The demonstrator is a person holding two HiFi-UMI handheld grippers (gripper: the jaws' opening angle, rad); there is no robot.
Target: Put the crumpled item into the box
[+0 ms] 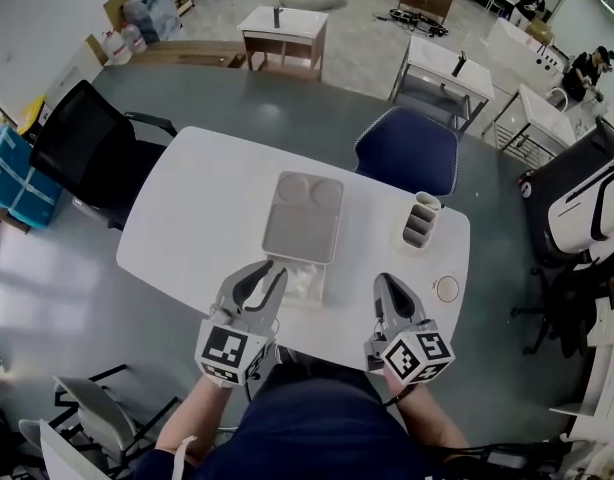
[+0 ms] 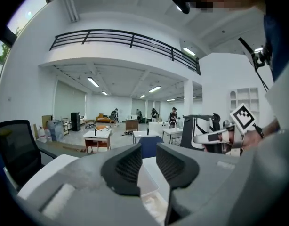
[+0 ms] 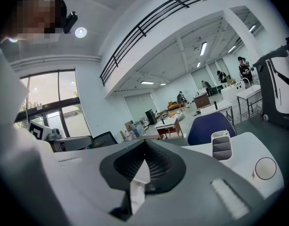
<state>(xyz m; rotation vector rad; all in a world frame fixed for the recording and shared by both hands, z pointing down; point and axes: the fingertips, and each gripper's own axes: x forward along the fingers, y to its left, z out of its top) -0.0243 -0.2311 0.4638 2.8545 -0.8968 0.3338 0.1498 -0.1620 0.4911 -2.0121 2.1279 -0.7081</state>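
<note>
The white crumpled wrapper [image 1: 303, 280], lower centre below the shallow grey box [image 1: 303, 216], looks light, soft (likely springy); pinch a raised fold. Left gripper [image 1: 265, 272] spread, empty; right gripper [image 1: 388, 282] pressed together.

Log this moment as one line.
left gripper: jaws open, empty | right gripper: jaws shut | crumpled item: at near end of box

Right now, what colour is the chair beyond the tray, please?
Chair: navy blue, best in head view.

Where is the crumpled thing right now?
Head view: the crumpled item lies on the table at the box's near edge, just right of the left gripper.
</note>
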